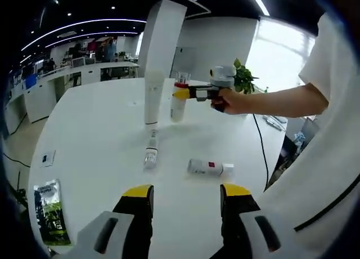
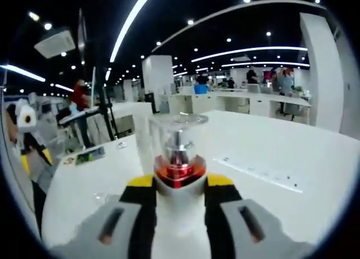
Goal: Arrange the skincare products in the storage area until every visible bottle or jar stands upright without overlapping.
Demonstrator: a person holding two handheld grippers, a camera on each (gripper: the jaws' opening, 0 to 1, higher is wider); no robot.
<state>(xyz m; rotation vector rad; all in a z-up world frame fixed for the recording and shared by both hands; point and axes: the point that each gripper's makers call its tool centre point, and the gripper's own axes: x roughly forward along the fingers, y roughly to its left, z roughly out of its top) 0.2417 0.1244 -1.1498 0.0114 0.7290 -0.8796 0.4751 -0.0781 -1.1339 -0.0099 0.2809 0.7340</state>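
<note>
Where the left gripper view begins, at its lower edge, the left gripper hangs above the white table with its yellow-tipped jaws spread wide and nothing between them. Just beyond the jaws two products lie on their sides: a short white bottle with a red label ahead of the right jaw, and a slim clear tube ahead of the left jaw, well apart from each other. Off to the left, near the table edge, rest a green-and-black sachet and a small flat card. Farther on, a tall white tube stands upright, and just beside it stands a white pump bottle with a clear cap and a red collar. The right gripper, held in a person's hand, reaches in from the right and is closed on that pump bottle at its collar. A potted plant sits behind the hand, and a black cable runs across the table's right side

Seen close up in the right gripper view, the right gripper has both jaws pressed against the pump bottle, which stands upright between them, its clear cap rising above the jaw tips over the table
</note>
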